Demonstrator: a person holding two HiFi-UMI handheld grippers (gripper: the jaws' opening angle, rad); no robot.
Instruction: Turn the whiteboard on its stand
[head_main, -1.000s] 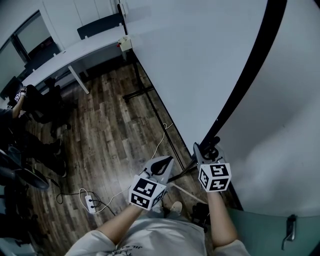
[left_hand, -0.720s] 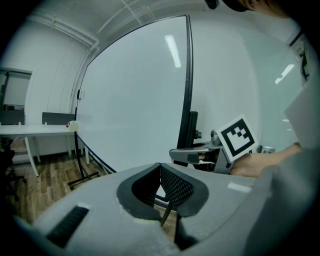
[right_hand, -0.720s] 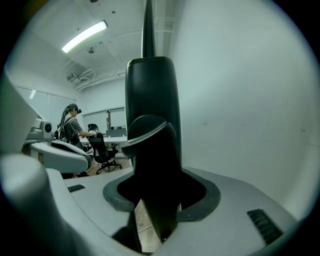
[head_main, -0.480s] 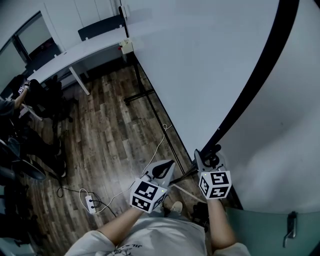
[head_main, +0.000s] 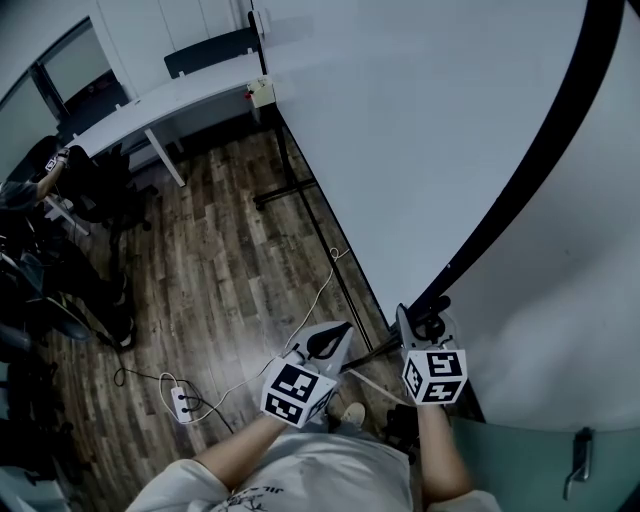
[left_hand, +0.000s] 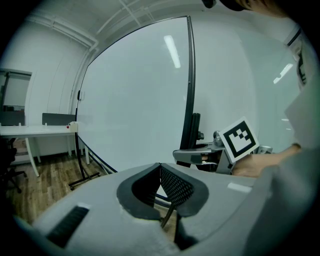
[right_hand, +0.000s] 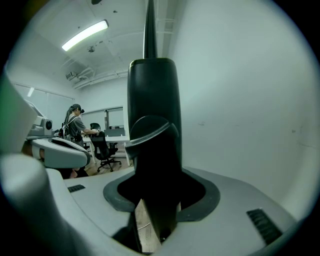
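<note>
The whiteboard (head_main: 420, 130) is a big white panel with a black frame (head_main: 520, 170), standing on a black floor stand (head_main: 290, 190). My right gripper (head_main: 415, 322) is shut on the lower part of that frame. In the right gripper view the black frame post (right_hand: 152, 100) fills the gap between the jaws of the right gripper (right_hand: 152, 165). My left gripper (head_main: 325, 338) hangs a little to the left of it over the floor, shut with nothing in it, its pads meeting at the left gripper's tip (left_hand: 160, 167). The board's face (left_hand: 135, 100) and my right gripper (left_hand: 192, 155) show beyond it.
A white wall (head_main: 560, 300) stands close behind the board's right end. A long white desk (head_main: 150, 110) is at the far end, and a seated person (head_main: 30, 190) with office chairs at the left. A power strip (head_main: 180, 403) and cables (head_main: 315, 295) lie on the wood floor.
In the head view the board's black frame and my right gripper on it have shifted slightly to the right. The left gripper moved with them and stays shut.
</note>
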